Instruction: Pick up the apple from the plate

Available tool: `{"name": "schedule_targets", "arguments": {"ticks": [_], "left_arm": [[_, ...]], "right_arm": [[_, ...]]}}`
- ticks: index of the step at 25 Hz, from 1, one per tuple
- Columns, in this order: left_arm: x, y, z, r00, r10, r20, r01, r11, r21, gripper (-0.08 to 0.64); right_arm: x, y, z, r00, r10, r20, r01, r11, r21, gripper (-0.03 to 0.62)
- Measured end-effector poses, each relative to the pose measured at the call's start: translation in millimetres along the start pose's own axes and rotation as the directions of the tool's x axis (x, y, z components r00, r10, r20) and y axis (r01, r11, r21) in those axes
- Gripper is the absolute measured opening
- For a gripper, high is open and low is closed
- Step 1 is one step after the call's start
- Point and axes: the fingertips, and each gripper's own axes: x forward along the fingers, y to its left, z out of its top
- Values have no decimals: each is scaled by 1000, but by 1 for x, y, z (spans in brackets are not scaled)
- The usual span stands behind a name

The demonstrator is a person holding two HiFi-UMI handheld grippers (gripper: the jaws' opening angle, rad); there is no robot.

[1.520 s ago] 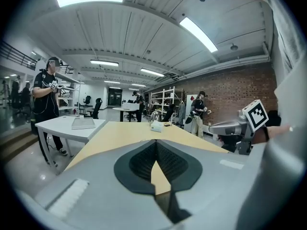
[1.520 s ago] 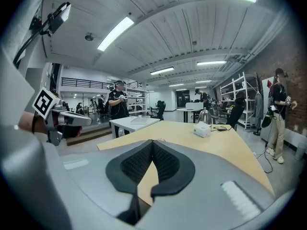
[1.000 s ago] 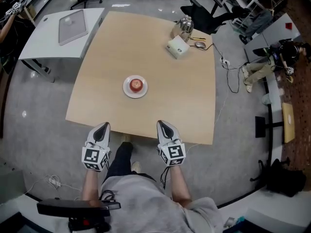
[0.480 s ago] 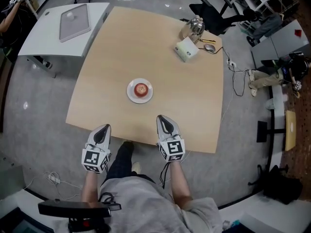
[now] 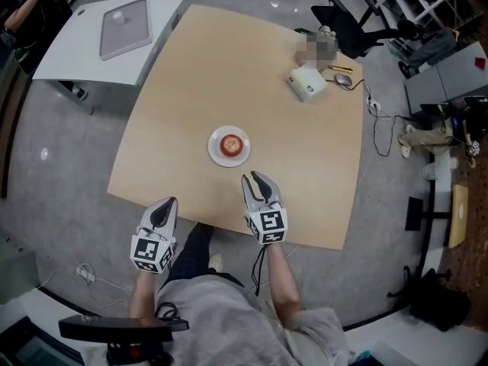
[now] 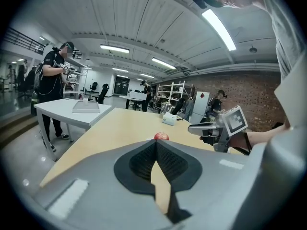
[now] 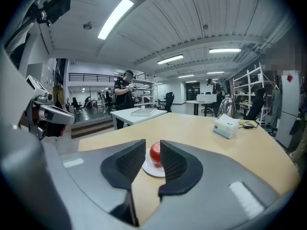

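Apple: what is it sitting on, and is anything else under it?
The apple sits on a small white plate, which lies on the wooden table. The apple covers the plate's middle, so that spot cannot be seen.

Wooden table (image 5: 293, 170) with plate (image 5: 213, 149), white box (image 5: 307, 82), perhaps a mouse (image 5: 344, 80)

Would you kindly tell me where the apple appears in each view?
Head view: apple on the white plate, mid-table, ahead of the right gripper.
Left gripper view: apple small, just above the shut jaw tips.
Right gripper view: apple beyond the gap of jaws just opening, nothing between them.
Shared landmark: the white box.
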Motion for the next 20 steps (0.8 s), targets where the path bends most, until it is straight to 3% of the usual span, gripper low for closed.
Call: {"name": "schedule_targets", "arguments": {"ticks": [20], "left_arm": [[19,31,-7,999,29,-36,-29,999,-21,20]], "right_arm": [[74,-10,-32,995,33,-89,-30,999,37,225]]}}
